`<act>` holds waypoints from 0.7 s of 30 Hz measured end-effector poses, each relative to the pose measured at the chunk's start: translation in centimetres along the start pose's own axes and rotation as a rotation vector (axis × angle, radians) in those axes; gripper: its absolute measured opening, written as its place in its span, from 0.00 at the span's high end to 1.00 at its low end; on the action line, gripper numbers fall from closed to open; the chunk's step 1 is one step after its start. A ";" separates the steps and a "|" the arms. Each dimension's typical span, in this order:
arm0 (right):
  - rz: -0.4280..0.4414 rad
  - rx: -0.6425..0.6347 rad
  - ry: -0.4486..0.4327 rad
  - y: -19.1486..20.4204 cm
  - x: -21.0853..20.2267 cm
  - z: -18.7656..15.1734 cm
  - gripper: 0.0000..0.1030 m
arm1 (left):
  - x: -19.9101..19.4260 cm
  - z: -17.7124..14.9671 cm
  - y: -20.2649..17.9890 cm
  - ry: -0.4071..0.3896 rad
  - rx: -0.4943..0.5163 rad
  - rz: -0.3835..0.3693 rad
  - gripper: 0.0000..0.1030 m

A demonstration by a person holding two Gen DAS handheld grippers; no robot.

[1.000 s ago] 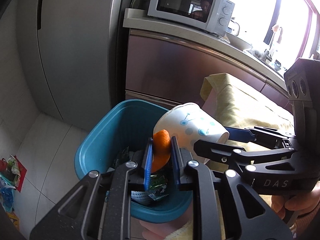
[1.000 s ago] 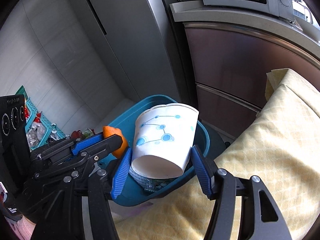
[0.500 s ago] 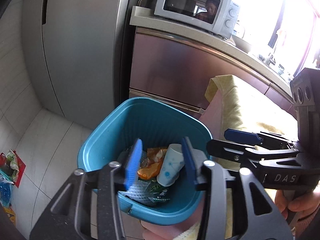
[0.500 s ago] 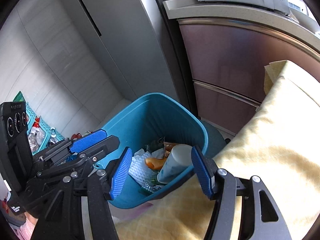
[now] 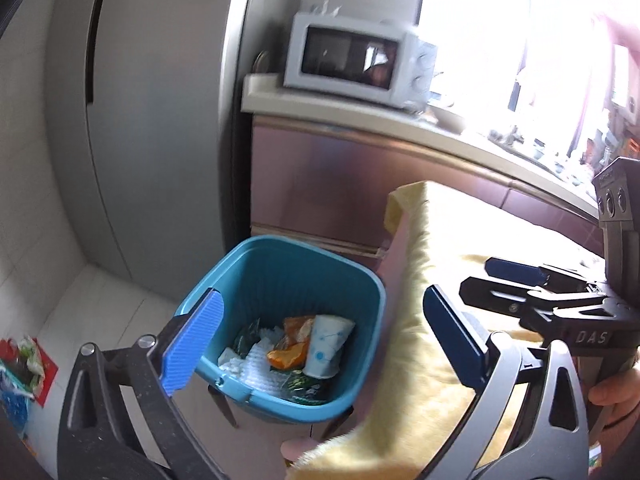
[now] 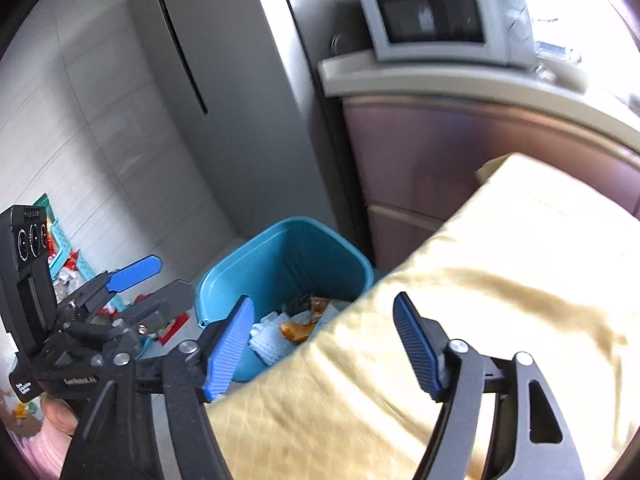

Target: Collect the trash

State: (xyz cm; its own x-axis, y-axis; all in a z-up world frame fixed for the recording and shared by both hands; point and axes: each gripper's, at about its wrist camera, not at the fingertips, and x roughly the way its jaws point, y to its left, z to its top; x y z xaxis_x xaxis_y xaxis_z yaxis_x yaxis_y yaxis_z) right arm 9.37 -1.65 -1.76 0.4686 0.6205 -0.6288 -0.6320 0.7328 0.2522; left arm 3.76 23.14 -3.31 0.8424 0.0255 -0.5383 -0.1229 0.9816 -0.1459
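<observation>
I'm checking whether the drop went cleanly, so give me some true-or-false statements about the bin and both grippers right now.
1. The paper cup lies inside the blue bin. True.
2. The left gripper grips the orange peel. False: its jaws, which have just been opening, stand wide and empty; the peel lies in the bin.
3. The right gripper is open with nothing between its pads. True.
4. The bin stands on the yellow cloth. False: it stands beside the cloth's edge, lower down.

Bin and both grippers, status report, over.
Left gripper and right gripper open, just widened, nothing between fingers. Paper cup and orange peel in blue bin. Nothing in the way.
</observation>
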 end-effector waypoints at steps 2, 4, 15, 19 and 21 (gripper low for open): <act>-0.049 -0.009 -0.060 -0.1 -2.0 -0.8 0.19 | -1.1 -0.2 -1.2 -0.027 0.036 0.006 0.05; -0.095 -0.003 -0.114 -0.3 -3.9 -1.8 0.14 | -2.0 -0.4 -2.5 -0.057 0.066 0.008 0.05; -0.369 0.041 -0.324 -1.9 -11.7 -6.9 0.06 | -6.2 -1.5 -8.0 -0.208 0.086 -0.072 0.05; -0.450 0.052 -0.375 -2.6 -13.9 -8.7 0.06 | -6.8 -1.8 -9.7 -0.230 0.090 -0.088 0.05; -0.449 0.065 -0.380 -3.0 -14.7 -9.4 0.06 | -7.2 -2.1 -10.6 -0.249 0.103 -0.084 0.05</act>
State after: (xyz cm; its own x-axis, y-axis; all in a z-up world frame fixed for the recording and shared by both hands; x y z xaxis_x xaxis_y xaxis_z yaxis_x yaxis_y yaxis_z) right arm -1.47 -15.63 -0.20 0.8775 0.2933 -0.3794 -0.2872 0.9550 0.0742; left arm -2.06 12.13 0.36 0.9520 -0.0236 -0.3051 -0.0041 0.9960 -0.0897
